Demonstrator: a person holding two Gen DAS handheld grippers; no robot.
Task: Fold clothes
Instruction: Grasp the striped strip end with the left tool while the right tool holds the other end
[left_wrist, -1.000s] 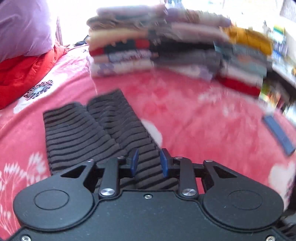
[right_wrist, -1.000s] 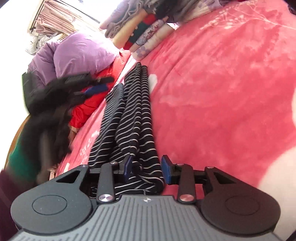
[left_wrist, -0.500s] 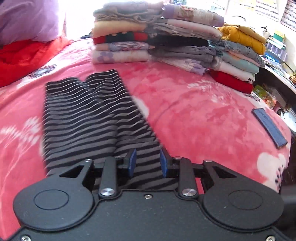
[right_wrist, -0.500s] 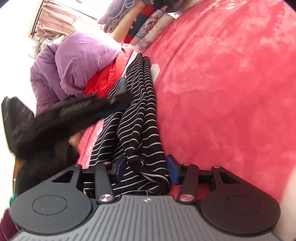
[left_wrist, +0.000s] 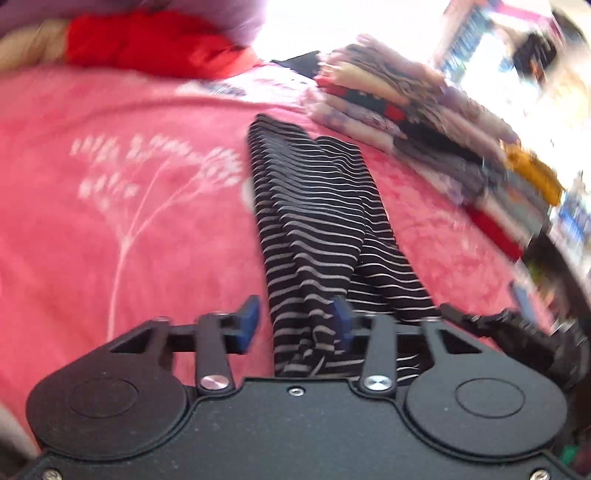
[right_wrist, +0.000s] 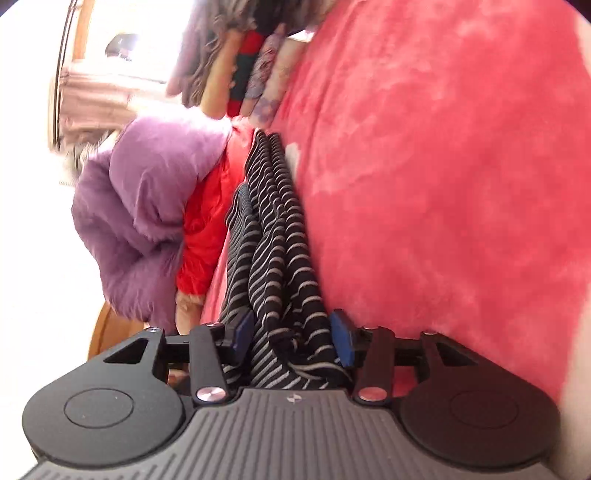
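A black garment with thin white stripes lies in a long folded strip on the pink bedspread. My left gripper is open, its blue pads set apart around the bunched near end of the strip. In the right wrist view the same striped garment runs away from my right gripper. That gripper is open too, with the bunched fabric lying between its pads.
A tall stack of folded clothes stands on the bed beyond the garment's far end; it also shows in the right wrist view. A purple jacket and a red garment lie at the bed's side.
Both grippers have opened wider. My left gripper has swung left, so the clothes stack now sits at the right. The striped fabric has bunched up between the pads of both grippers.
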